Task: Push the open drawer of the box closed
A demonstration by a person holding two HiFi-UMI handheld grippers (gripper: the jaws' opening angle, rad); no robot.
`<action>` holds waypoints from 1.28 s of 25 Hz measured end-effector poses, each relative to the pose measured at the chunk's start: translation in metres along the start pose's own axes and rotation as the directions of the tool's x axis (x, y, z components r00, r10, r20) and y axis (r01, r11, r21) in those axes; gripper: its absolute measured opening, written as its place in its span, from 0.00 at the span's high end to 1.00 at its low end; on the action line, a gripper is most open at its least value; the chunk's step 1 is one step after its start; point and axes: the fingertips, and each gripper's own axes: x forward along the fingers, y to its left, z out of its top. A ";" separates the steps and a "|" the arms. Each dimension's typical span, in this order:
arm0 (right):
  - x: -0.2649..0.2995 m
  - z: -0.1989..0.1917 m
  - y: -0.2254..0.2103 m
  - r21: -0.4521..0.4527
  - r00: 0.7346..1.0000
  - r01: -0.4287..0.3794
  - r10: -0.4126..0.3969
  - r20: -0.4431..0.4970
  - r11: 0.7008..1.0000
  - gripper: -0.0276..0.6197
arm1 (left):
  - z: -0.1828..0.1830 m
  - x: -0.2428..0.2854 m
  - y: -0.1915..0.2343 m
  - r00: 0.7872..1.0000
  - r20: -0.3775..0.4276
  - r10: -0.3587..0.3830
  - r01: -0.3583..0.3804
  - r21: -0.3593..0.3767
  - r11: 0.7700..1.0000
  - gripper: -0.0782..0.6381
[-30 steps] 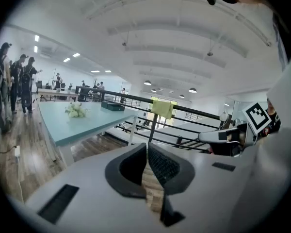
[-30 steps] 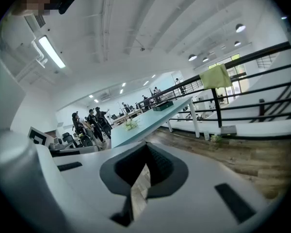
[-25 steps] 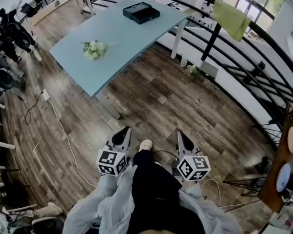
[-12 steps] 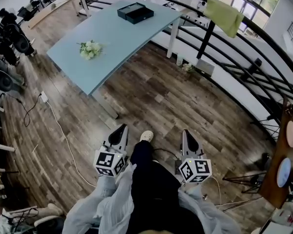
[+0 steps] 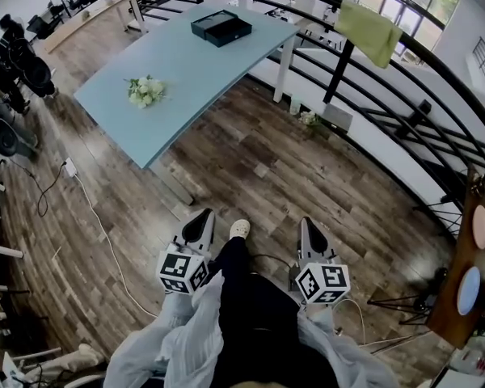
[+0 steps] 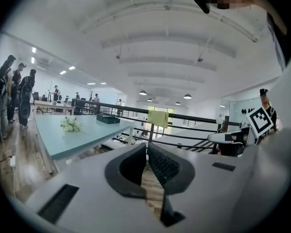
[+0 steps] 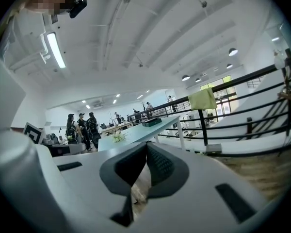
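Note:
A dark box (image 5: 221, 27) with its drawer open lies at the far end of a pale blue table (image 5: 186, 79), far ahead of me. The same box (image 6: 108, 119) shows small in the left gripper view and again as a box (image 7: 152, 122) in the right gripper view. My left gripper (image 5: 199, 227) and right gripper (image 5: 311, 238) are held low by my legs, well short of the table. Both have their jaws pressed together with nothing between them.
A bunch of white flowers (image 5: 145, 91) lies on the table's near half. A black railing (image 5: 372, 79) with a green cloth (image 5: 369, 31) over it runs along the right. People stand by desks at far left (image 5: 12, 47). A cable (image 5: 97, 217) trails across the wooden floor.
The view has shifted slightly, so the table and box sit a little farther up and left. Both grippers stay low and shut near my legs.

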 end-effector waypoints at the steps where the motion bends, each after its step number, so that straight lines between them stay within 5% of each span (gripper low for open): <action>1: 0.004 0.000 -0.002 0.005 1.000 0.003 -0.003 -0.001 1.000 0.95 | 0.000 0.005 0.002 1.000 0.002 -0.002 0.002 -0.013 1.000 0.85; 32: 0.205 0.067 -0.014 0.020 1.000 0.013 -0.013 -0.011 1.000 0.95 | 0.063 0.177 0.113 0.999 0.007 -0.037 0.037 0.031 0.999 0.85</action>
